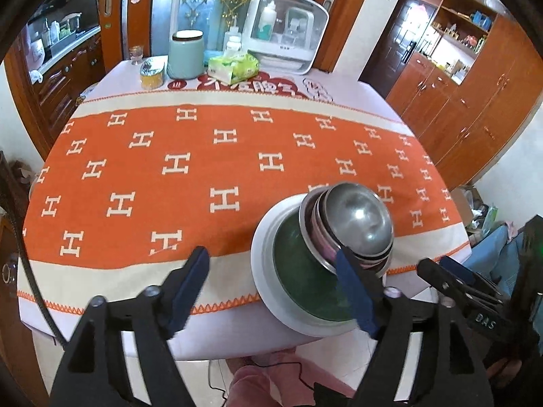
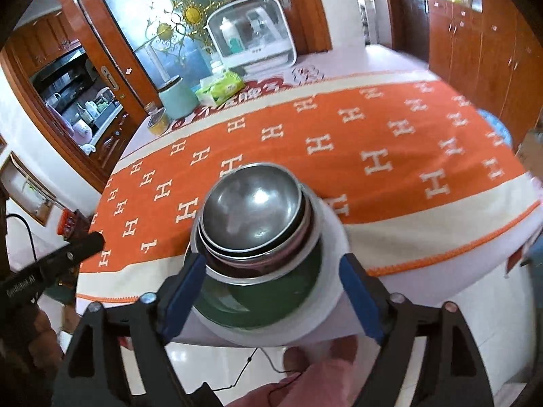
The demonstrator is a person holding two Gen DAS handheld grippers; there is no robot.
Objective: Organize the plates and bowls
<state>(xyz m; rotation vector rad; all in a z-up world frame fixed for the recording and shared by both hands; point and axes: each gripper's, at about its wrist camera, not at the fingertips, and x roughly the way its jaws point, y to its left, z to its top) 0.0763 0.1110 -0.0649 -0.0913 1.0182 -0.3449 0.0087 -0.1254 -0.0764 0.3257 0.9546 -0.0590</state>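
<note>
One stack at the near edge of the table (image 1: 237, 101), on the orange H-patterned cloth (image 1: 203, 156): nested stainless-steel bowls (image 2: 253, 213), tilted, inside a dark green bowl (image 2: 271, 298), all on a white plate (image 2: 334, 291) overhanging the edge. Steel looks light, stiff and slick, the plate likely breakable and the load top-heavy, so hold is best taken at the plate's rim from both sides. Left gripper (image 1: 271, 264) stands wide apart, empty, left of the stack; right gripper (image 2: 271, 271) is spread around it, gripping nothing.
</note>
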